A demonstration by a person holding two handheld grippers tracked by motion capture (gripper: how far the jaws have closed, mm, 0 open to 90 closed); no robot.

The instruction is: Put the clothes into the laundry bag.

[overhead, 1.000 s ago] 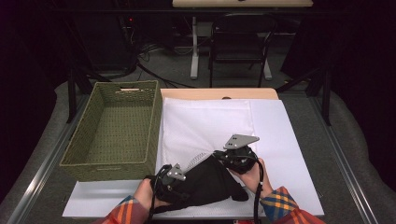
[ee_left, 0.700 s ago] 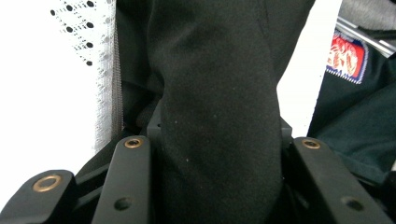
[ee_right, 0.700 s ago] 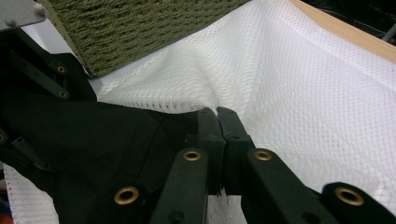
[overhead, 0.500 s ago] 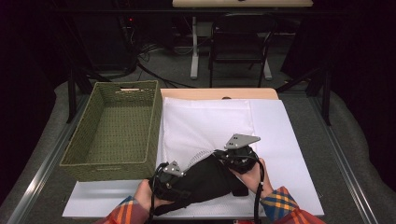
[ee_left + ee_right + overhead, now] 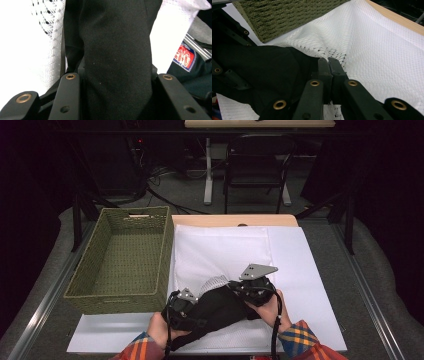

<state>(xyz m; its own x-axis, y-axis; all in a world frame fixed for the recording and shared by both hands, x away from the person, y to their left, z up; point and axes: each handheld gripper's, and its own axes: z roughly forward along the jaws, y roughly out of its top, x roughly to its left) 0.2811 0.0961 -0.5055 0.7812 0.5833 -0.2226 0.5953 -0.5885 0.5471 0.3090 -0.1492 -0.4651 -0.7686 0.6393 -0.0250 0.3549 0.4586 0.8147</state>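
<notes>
High view: black garment (image 5: 220, 312) between tongs

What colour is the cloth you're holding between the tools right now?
Black, plain, no pattern. The cloth shows best in the left gripper view.

This looks like a lab or recording studio set up for handling trials, not a home. Black curtains (image 5: 30, 180) close off the left and right of the frame, cables (image 5: 160, 190) trail over the grey floor at upper centre, and a bare metal chair (image 5: 257, 170) stands beside a desk leg (image 5: 208, 175). The work table (image 5: 320, 270) has metal rails (image 5: 372, 295) along its edges.
</notes>
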